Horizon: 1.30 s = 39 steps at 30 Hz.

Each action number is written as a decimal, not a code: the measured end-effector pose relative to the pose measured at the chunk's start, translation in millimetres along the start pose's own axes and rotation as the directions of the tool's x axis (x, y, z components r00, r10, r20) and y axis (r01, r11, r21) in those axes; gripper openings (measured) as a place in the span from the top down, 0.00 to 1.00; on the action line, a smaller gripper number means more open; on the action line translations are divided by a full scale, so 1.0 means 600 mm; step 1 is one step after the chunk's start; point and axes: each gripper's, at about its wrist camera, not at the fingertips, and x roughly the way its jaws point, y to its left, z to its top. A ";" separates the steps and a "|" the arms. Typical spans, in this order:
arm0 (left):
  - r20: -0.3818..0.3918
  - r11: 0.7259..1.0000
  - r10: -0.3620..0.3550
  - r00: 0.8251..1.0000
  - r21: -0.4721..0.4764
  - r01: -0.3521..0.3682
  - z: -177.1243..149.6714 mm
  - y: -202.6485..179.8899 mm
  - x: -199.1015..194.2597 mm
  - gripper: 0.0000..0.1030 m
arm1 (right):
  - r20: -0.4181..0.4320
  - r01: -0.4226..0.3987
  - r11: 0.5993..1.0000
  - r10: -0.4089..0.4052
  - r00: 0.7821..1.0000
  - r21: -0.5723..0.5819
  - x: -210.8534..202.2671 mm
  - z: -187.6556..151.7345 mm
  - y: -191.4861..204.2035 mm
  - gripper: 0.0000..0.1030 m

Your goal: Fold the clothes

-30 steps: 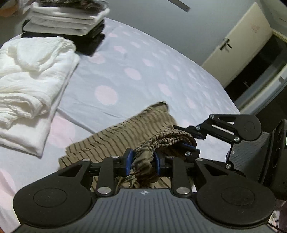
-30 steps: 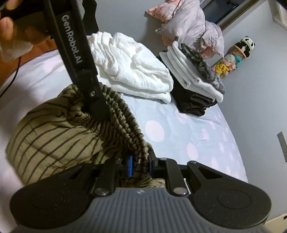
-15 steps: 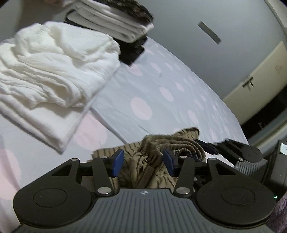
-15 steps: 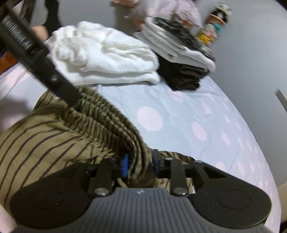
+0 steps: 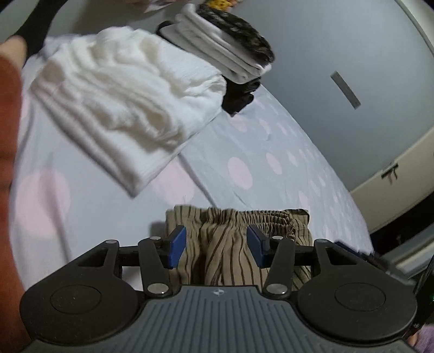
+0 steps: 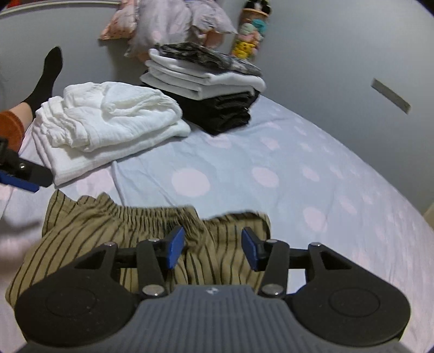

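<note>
Olive shorts with dark stripes [image 5: 244, 217] lie flat on the dotted bed sheet [image 5: 257, 152], elastic waistband towards the far side. My left gripper [image 5: 215, 239] hovers over their left part with its blue pads wide apart and off the cloth. In the right wrist view the same shorts [image 6: 95, 225] spread out to the left. The jaws of my right gripper [image 6: 213, 241] are opening above the waistband's right end; cloth lies beneath the gap, unpressed. A blue pad of the left gripper [image 6: 24, 173] shows at the left edge.
A folded white garment [image 6: 108, 125] lies beyond the shorts, and a stack of white and black folded clothes [image 6: 206, 89] behind it. A person's leg in a black sock [image 6: 46, 76], pillows [image 6: 168, 24] and a toy [image 6: 252, 32] are farther back. A door [image 5: 393, 176] stands at right.
Both grippers were shut on the bunched waistband and have let it go. The shorts dropped flat onto the bed. Both views rolled level and the jaws spread apart.
</note>
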 end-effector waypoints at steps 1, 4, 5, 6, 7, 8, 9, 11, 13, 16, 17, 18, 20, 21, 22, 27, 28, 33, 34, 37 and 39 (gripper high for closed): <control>-0.005 1.000 0.000 1.000 -0.007 0.000 -0.006 0.002 -0.003 0.44 | -0.002 0.005 1.000 -0.005 1.000 0.018 -0.002 -0.007 -0.003 0.51; -0.031 1.000 0.001 1.000 0.012 -0.001 -0.028 -0.004 -0.008 0.42 | -0.007 0.033 0.998 -0.033 0.999 0.045 -0.015 -0.034 -0.012 0.51; -0.041 1.000 -0.001 0.999 0.019 0.001 -0.035 -0.007 -0.008 0.41 | -0.010 0.038 0.998 -0.037 0.999 0.059 -0.018 -0.041 -0.017 0.51; -0.051 1.000 -0.002 0.999 0.027 0.003 -0.043 -0.011 -0.007 0.41 | -0.014 0.043 0.995 -0.042 0.999 0.084 -0.022 -0.049 -0.024 0.51; -0.061 0.999 -0.003 0.998 0.036 0.005 -0.050 -0.014 -0.005 0.41 | -0.019 0.050 0.993 -0.048 0.999 0.111 -0.025 -0.058 -0.031 0.51; -0.071 0.999 -0.004 0.997 0.044 0.007 -0.058 -0.018 -0.003 0.41 | -0.026 0.050 0.989 -0.047 0.999 0.141 -0.027 -0.067 -0.039 0.51; -0.081 0.998 -0.001 0.997 0.060 0.006 -0.065 -0.023 0.000 0.41 | -0.034 0.044 0.985 -0.039 0.999 0.168 -0.028 -0.075 -0.047 0.51; -0.100 0.994 0.021 0.995 0.113 -0.009 -0.076 -0.033 0.008 0.41 | -0.051 0.029 0.975 -0.018 0.999 0.220 -0.027 -0.092 -0.060 0.51; -0.119 0.988 0.036 0.992 0.157 -0.017 -0.089 -0.041 0.016 0.42 | -0.065 0.008 0.966 0.009 0.998 0.260 -0.022 -0.106 -0.068 0.51; -0.152 0.976 0.059 0.987 0.217 -0.025 -0.102 -0.048 0.029 0.72 | -0.095 0.001 0.961 0.027 0.995 0.276 -0.011 -0.118 -0.065 0.63; -0.158 0.970 0.067 0.985 0.240 -0.027 -0.107 -0.050 0.032 0.84 | -0.102 -0.002 0.961 0.031 0.994 0.276 -0.008 -0.120 -0.063 0.82; -0.152 0.966 0.075 0.986 0.255 -0.034 -0.110 -0.052 0.032 0.93 | -0.108 -0.005 0.961 0.036 0.993 0.276 -0.005 -0.121 -0.061 0.91; -0.117 0.961 0.095 0.989 0.270 -0.060 -0.111 -0.053 0.025 0.96 | -0.102 0.015 0.957 0.015 0.995 0.288 -0.004 -0.120 -0.065 0.97; -0.106 0.959 0.110 0.988 0.273 -0.078 -0.109 -0.052 0.023 0.97 | -0.105 0.039 0.955 -0.008 0.994 0.295 -0.002 -0.118 -0.069 0.97; -0.099 0.955 0.134 0.986 0.277 -0.102 -0.109 -0.049 0.022 0.97 | -0.110 0.065 0.951 -0.033 0.993 0.302 0.001 -0.116 -0.074 0.98; -0.107 0.954 0.171 0.979 0.268 -0.138 -0.105 -0.041 0.023 0.96 | -0.125 0.100 0.940 -0.062 0.990 0.326 0.017 -0.110 -0.094 0.98; -0.105 0.956 0.161 0.981 0.264 -0.128 -0.104 -0.042 0.020 0.93 | -0.124 0.095 0.941 -0.057 0.991 0.326 0.017 -0.110 -0.095 0.98; -0.092 0.957 0.113 0.989 0.276 -0.083 -0.112 -0.058 -0.007 0.54 | -0.071 0.045 0.923 -0.019 0.997 0.381 -0.012 -0.116 -0.108 0.86; -0.095 0.953 0.110 0.989 0.293 -0.078 -0.116 -0.063 -0.010 0.52 | -0.062 0.044 0.924 -0.022 0.998 0.381 -0.020 -0.117 -0.109 0.83; -0.122 0.929 0.116 0.986 0.364 -0.064 -0.135 -0.083 -0.016 0.47 | -0.052 0.058 0.937 -0.043 0.998 0.345 -0.041 -0.125 -0.110 0.79; -0.130 0.902 0.138 0.982 0.425 -0.071 -0.149 -0.097 -0.017 0.44 | -0.063 0.059 0.949 -0.041 0.997 0.310 -0.053 -0.133 -0.111 0.74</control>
